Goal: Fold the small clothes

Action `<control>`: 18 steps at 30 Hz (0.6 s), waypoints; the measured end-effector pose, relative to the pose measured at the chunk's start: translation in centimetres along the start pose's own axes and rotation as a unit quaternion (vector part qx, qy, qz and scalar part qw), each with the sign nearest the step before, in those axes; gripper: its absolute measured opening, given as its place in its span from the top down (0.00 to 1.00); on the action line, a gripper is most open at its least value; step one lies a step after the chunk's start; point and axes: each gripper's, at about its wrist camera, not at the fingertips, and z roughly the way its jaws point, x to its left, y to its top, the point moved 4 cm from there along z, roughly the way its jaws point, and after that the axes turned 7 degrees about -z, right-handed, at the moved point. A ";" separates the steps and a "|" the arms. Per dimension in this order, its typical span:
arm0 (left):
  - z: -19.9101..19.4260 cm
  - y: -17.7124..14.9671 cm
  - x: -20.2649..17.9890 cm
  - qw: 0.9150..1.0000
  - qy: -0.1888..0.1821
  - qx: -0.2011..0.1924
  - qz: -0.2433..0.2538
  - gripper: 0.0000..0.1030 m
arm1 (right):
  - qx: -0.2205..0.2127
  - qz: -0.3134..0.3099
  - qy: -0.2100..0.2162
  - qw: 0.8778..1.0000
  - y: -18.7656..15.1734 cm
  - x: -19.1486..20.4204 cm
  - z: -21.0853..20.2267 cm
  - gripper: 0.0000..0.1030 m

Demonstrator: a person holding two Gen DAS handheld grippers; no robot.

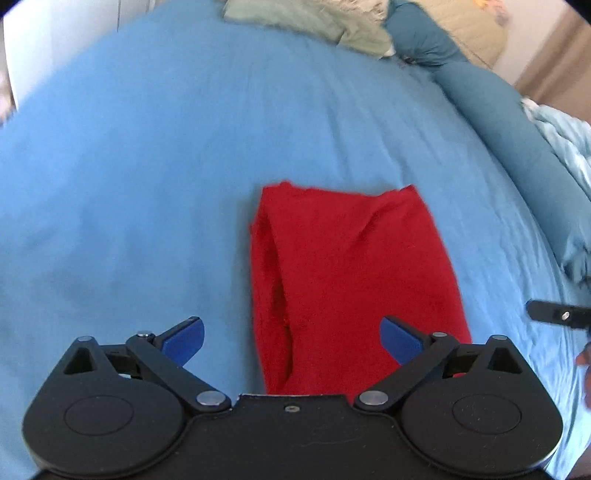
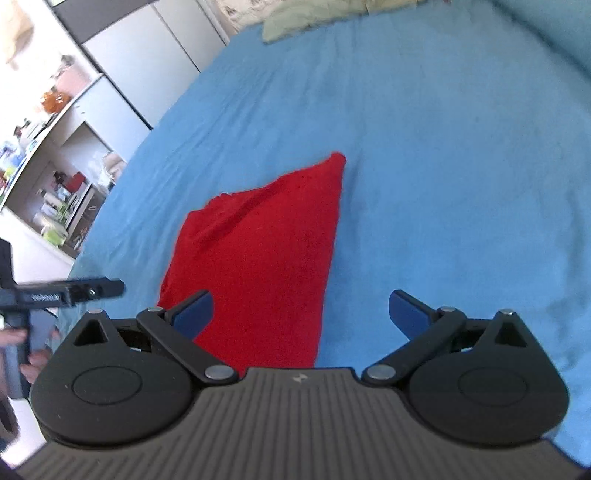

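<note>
A small red garment (image 1: 343, 280) lies folded in a long strip on the blue bedsheet (image 1: 147, 184). It also shows in the right wrist view (image 2: 258, 266). My left gripper (image 1: 291, 339) is open and empty, held just above the garment's near end. My right gripper (image 2: 301, 314) is open and empty, held above the garment's near right edge; its left finger is over the red cloth. The right gripper's edge shows at the far right of the left wrist view (image 1: 557, 315). The left gripper's body shows at the left of the right wrist view (image 2: 70, 290).
Teal pillows (image 1: 498, 122) line the right side of the bed. A pale green cloth pile (image 1: 314, 22) lies at the far end. Shelves and cabinets (image 2: 62, 155) stand beyond the bed's left edge. A light blue blanket (image 1: 569, 144) lies at far right.
</note>
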 end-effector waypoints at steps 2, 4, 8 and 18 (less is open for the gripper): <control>1.7 -0.1 0.2 1.000 -0.008 0.011 -0.015 0.12 | 0.016 0.027 0.013 0.999 0.0 -0.8 2.5 0.00; 3.1 0.0 0.2 1.000 -0.011 0.019 -0.022 0.12 | 0.024 0.037 0.024 0.999 0.0 -1.2 4.4 0.00; 4.9 0.0 -0.3 0.999 -0.013 0.029 -0.013 0.15 | 0.036 0.037 0.037 0.998 0.0 -1.0 6.5 0.00; 6.6 -0.6 -0.2 0.999 -0.018 0.042 -0.023 0.18 | 0.086 0.033 0.068 0.993 -0.6 0.3 10.2 0.10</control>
